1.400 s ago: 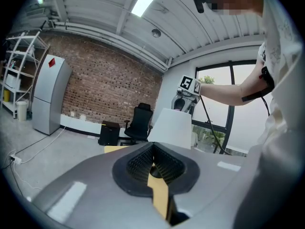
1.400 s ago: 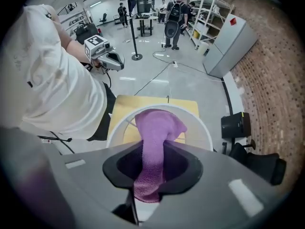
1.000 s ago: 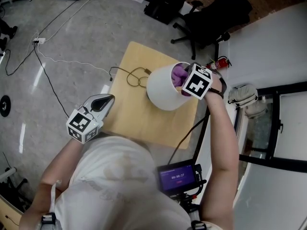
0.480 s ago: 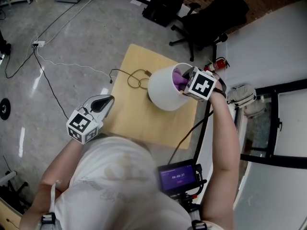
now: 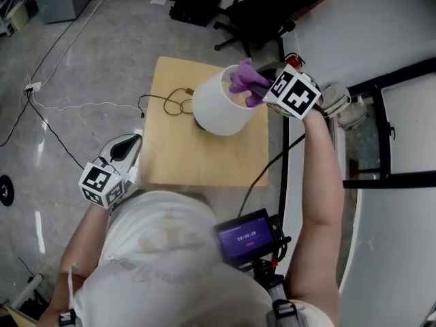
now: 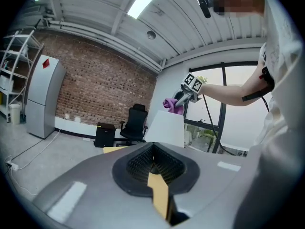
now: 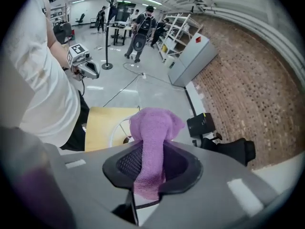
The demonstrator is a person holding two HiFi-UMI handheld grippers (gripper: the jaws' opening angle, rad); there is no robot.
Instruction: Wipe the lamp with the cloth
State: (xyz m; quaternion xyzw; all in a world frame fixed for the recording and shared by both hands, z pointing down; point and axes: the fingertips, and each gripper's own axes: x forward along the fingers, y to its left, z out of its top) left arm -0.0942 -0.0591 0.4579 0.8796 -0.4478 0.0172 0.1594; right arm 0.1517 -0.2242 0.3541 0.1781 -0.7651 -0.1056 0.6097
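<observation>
A white lamp shade [image 5: 216, 107] stands on a small wooden table [image 5: 170, 157]. My right gripper [image 5: 264, 91] hangs just above the shade's far-right rim, shut on a purple cloth [image 5: 245, 80] that bunches over the opening. In the right gripper view the cloth [image 7: 153, 130] is pinched between the jaws and hides the fingertips; the shade's rim [image 7: 119, 127] lies below. My left gripper [image 5: 128, 146] is off the table's left side, shut with nothing held. From the left gripper view, the shade [image 6: 166, 127] and cloth [image 6: 171, 105] show far ahead.
The lamp's black cord [image 5: 170, 102] coils on the table's back left. A black office chair [image 5: 262, 9] stands beyond the table, with white cables [image 5: 61, 104] on the floor at the left. A small screen [image 5: 246, 236] hangs at the person's chest.
My right gripper has risen with the cloth, out of the shade's opening to above its rim. My left gripper has drifted slightly at the table's left side.
</observation>
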